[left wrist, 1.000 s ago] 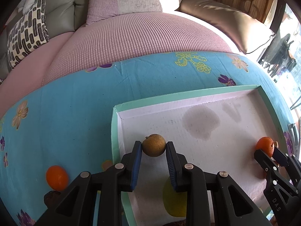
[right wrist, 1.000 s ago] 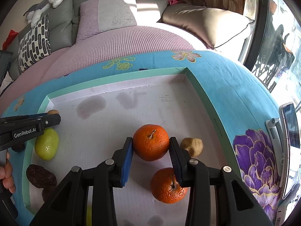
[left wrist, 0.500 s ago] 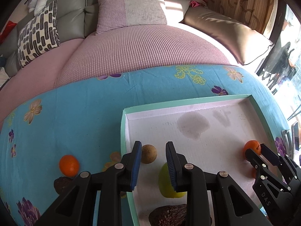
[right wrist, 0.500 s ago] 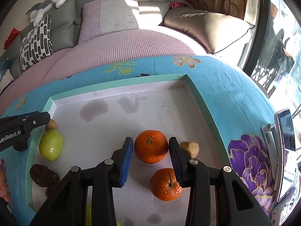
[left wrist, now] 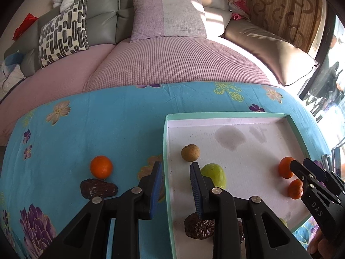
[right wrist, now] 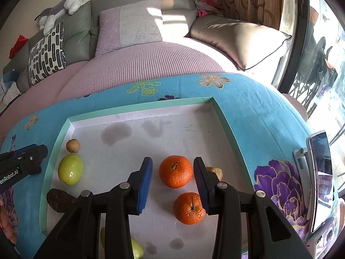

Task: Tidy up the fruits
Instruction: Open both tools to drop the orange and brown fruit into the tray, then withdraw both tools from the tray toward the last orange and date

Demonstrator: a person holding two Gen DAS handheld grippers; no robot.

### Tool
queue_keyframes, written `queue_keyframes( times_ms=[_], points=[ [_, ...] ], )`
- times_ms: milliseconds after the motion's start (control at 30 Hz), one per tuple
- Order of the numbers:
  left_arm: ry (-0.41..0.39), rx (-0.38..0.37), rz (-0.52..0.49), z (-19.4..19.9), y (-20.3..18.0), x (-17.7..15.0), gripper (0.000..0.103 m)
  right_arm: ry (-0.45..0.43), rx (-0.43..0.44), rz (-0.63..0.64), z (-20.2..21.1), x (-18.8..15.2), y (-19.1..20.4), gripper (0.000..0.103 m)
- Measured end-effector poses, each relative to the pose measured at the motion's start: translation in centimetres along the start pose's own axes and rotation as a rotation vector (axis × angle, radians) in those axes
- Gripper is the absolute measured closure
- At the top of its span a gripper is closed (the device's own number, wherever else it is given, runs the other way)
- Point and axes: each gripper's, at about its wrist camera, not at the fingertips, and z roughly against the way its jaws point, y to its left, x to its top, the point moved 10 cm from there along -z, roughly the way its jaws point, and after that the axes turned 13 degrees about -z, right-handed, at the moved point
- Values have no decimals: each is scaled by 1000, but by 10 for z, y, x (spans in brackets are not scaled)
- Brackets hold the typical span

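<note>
On the blue cloth, fruit tray (right wrist: 226, 120) and two grippers.
Left gripper (left wrist: 175, 183) open, empty, straddling the tray's left wall; right gripper (right wrist: 172, 180) open around an orange (right wrist: 175, 171), not touching.

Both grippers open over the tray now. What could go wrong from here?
1. The left gripper straddles the tray wall; lowering or closing here could catch the rim and shift the tray.
2. The right gripper brackets the far orange with the near orange close against its right finger; pulling back might roll it.
3. An orange and a dark fruit lie outside the tray, easy to miss.
</note>
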Motion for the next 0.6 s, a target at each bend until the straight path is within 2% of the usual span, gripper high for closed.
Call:
queue_keyframes(
  times_ms=[300, 333, 367, 400, 433, 467, 600],
  points=[
    [-7, 31, 31, 3, 11, -5, 73, 10, 13, 11, -1, -2, 4, 62],
    [-4, 37, 34, 3, 12, -5, 70, 7, 7, 17, -2, -2, 5, 62],
    [0, 44, 36, 2, 13, -6, 66, 3, -2, 22, -2, -2, 5, 57],
    [5, 54, 37, 1, 15, -7, 49, -2, -12, 28, -2, -1, 5, 50],
    [10, 71, 39, 1, 18, -8, 29, -8, -21, 34, -1, -1, 5, 35],
    [12, 92, 39, 1, 20, -9, 24, -11, -25, 40, -1, -1, 4, 31],
    [21, 131, 35, 0, 28, -12, 23, -7, -29, 58, -2, -2, 6, 31]
  ],
)
